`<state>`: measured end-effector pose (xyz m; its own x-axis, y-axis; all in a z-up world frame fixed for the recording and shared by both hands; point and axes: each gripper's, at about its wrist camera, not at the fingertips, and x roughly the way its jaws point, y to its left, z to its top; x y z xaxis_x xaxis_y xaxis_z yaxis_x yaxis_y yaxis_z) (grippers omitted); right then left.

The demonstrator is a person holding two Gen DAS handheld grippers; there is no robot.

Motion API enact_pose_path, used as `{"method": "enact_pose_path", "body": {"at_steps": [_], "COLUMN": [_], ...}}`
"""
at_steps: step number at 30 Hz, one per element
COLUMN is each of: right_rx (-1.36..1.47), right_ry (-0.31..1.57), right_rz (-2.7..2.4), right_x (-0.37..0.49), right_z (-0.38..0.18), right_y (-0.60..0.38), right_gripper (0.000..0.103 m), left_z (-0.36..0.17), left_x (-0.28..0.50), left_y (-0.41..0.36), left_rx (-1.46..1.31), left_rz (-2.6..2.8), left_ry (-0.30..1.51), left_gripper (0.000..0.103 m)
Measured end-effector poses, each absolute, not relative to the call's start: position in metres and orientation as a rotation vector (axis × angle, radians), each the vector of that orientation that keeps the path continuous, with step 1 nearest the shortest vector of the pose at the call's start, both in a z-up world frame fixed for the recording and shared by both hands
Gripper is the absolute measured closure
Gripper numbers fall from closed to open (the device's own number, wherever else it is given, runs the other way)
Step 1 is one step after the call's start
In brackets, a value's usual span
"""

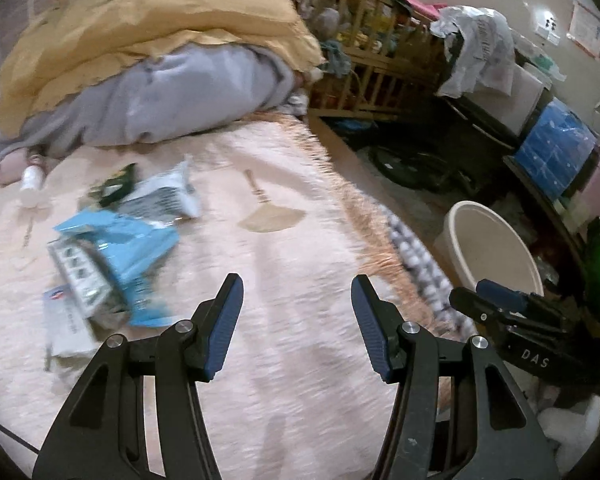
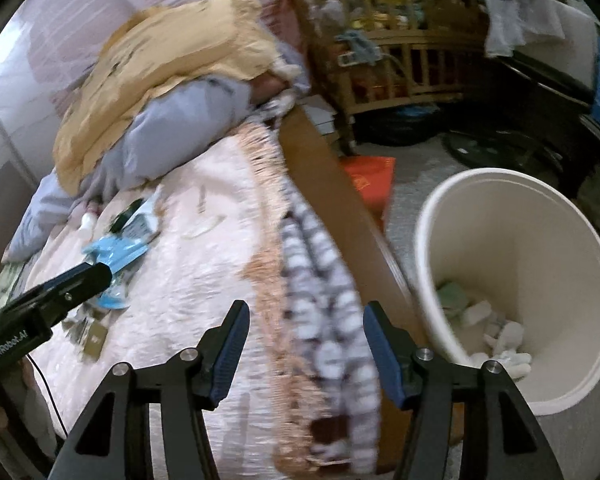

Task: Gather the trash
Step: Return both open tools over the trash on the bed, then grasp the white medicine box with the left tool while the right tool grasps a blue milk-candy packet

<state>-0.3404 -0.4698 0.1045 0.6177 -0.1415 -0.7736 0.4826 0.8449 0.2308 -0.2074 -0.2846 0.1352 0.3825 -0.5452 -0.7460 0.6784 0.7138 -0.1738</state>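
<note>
Black-and-blue fingers of the left gripper were seen spread apart over the pink bedspread, nothing gripped between them. Same deal with the right gripper: its fingers were released and empty, held over the bed's right edge, where a grey-and-white checked blanket was draped beside the fringe.

Trash was still scattered on the bed, left of the left gripper: a crumpled light blue wrapper, a white-and-grey packet just beyond it, a dark green wrapper touching that one, and a flat white card or box at the near end of the heap. A small white bottle was lying farther left, near the bedding. Everything was pretty blurred, so labels couldn't be read.

A cream-coloured bin was standing on the floor to the right of the bed, with some white and pale green scraps already at its bottom.

Farther back, a yellow quilt was piled on a grey one, and a wooden crib full of stuff was visible past the bed.
</note>
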Motion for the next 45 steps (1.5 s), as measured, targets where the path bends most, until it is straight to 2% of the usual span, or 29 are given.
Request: {"method": "enact_pose_path", "body": {"at_steps": [11,19,24,28,36,37,40,41,45], "right_rx": [0.420,0.358,0.335,0.313,0.280,0.278,0.270,0.257,0.214], "right_ry": [0.899,0.951,0.971,0.980,0.999,0.997,1.001,1.009,1.002], "right_rz": [-0.129,-0.043,0.006,0.064,0.116,0.118,0.132,0.119,0.114], "right_x": [-0.287,-0.241,-0.214,-0.189,-0.126,-0.120,-0.109,-0.108,-0.124], "right_z": [0.095,0.083,0.078,0.072,0.043,0.041,0.033,0.032,0.040], "right_y": [-0.399,-0.355,-0.342,-0.325,-0.301,-0.300,-0.296,-0.295,-0.297], "right_gripper": [0.041,0.040,0.039,0.039,0.039,0.041,0.067,0.072,0.073], "left_z": [0.124,0.097,0.076,0.065,0.056,0.057,0.059,0.058,0.049], "left_x": [-0.164,-0.131,-0.113,-0.094,-0.054,-0.051,-0.047,-0.045,-0.035], "left_y": [-0.179,-0.163,-0.168,-0.136,-0.053,-0.049,-0.050,-0.054,-0.071], "left_rx": [0.144,0.127,0.237,0.287,0.098,0.064,0.020,0.032,0.066], "left_rz": [-0.589,-0.518,-0.443,-0.358,-0.292,-0.300,-0.334,-0.346,-0.383], "left_ry": [0.936,0.980,0.983,1.005,1.105,1.106,1.096,1.094,1.109], "left_gripper": [0.048,0.048,0.048,0.048,0.048,0.048,0.048,0.048,0.043]}}
